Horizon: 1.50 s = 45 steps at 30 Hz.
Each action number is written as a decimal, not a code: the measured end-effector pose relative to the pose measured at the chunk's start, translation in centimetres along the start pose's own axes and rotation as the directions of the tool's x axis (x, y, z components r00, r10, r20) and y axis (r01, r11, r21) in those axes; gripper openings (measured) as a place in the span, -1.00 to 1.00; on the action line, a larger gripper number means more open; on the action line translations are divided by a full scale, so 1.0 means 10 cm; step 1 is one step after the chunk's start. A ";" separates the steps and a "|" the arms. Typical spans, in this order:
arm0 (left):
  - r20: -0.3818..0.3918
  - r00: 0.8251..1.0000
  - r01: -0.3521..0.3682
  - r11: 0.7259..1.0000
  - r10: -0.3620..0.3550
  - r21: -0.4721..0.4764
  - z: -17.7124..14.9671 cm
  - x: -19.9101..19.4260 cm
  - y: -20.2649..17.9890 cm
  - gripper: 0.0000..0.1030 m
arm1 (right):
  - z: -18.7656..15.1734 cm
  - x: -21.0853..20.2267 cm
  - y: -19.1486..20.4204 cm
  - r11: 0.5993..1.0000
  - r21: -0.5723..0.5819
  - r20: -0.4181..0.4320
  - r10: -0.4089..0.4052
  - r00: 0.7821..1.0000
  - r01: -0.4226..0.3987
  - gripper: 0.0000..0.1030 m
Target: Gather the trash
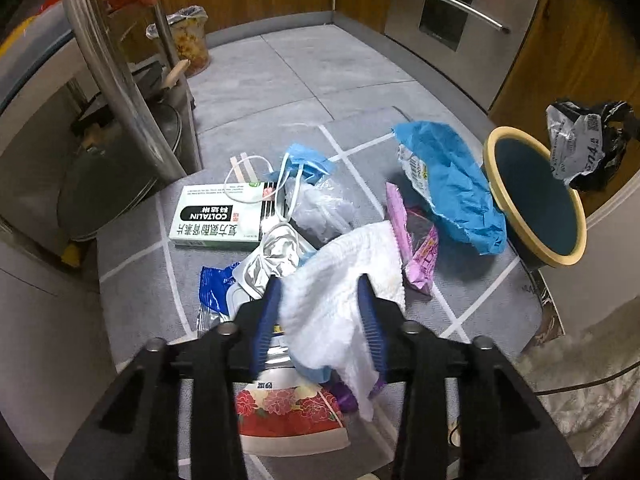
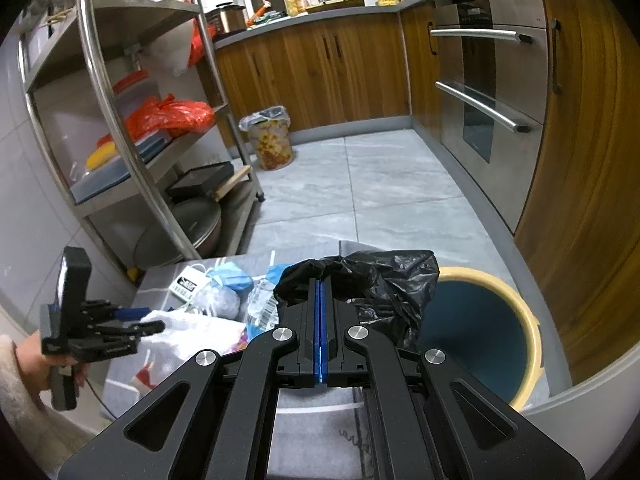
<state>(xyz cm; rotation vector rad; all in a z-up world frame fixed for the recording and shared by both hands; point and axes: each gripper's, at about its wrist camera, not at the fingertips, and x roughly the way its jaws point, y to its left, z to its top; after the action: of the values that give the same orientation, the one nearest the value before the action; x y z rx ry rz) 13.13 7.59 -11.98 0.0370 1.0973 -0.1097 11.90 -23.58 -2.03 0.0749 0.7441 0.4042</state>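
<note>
A pile of trash lies on a grey mat point(image 1: 136, 280): a green-white medicine box point(image 1: 218, 218), a blue face mask point(image 1: 308, 162), a blue bag point(image 1: 452, 184), a pink wrapper point(image 1: 416, 248) and foil packets. My left gripper point(image 1: 322, 284) has its jaws apart around a white paper towel point(image 1: 344, 284) that drapes between them; it also shows in the right wrist view point(image 2: 132, 320). My right gripper point(image 2: 320, 284) is shut on a black plastic bag point(image 2: 384, 280), held just left of the rim of the blue bin with a yellow rim point(image 2: 480, 332). The bag also shows above the bin point(image 1: 536, 196) in the left wrist view point(image 1: 584, 144).
A steel shelf rack point(image 2: 132, 152) with pans and red bags stands on the left. A small lined waste bin point(image 2: 272, 140) stands at the far cabinets. Wood cabinets and an oven point(image 2: 488, 80) line the right. A floral box point(image 1: 288, 416) lies under my left gripper.
</note>
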 end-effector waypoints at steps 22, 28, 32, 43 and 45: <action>0.324 0.942 0.028 0.981 -0.091 0.194 0.63 -1.41 -0.85 -0.95 | 0.23 -0.08 -0.54 0.991 0.065 0.028 -0.115 0.993 0.113 -0.97; 0.302 0.932 0.107 0.948 -0.200 0.299 0.84 -1.31 -1.47 -0.95 | 0.15 0.10 -1.07 0.965 0.193 -0.067 -0.166 0.984 0.177 -0.97; 0.253 0.939 0.134 0.925 -0.233 0.355 0.95 -0.99 -1.94 -0.95 | 0.01 0.29 -1.30 0.943 0.274 -0.169 -0.149 0.974 0.191 -0.97; 0.199 0.946 0.185 0.929 -0.257 0.320 1.18 -0.11 -2.55 -0.95 | -0.26 0.51 -1.60 0.867 0.406 -0.285 -0.181 0.941 0.289 -0.97; 0.213 0.940 0.193 0.929 -0.268 0.316 1.21 -0.08 -2.59 -0.95 | -0.25 0.48 -1.60 0.870 0.397 -0.270 -0.193 0.943 0.292 -0.97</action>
<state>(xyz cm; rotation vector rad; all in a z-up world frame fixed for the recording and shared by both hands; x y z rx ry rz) 20.69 -19.12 -5.13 0.1534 0.8183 -0.4785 18.72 -36.67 -10.26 0.3559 1.0448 -0.0054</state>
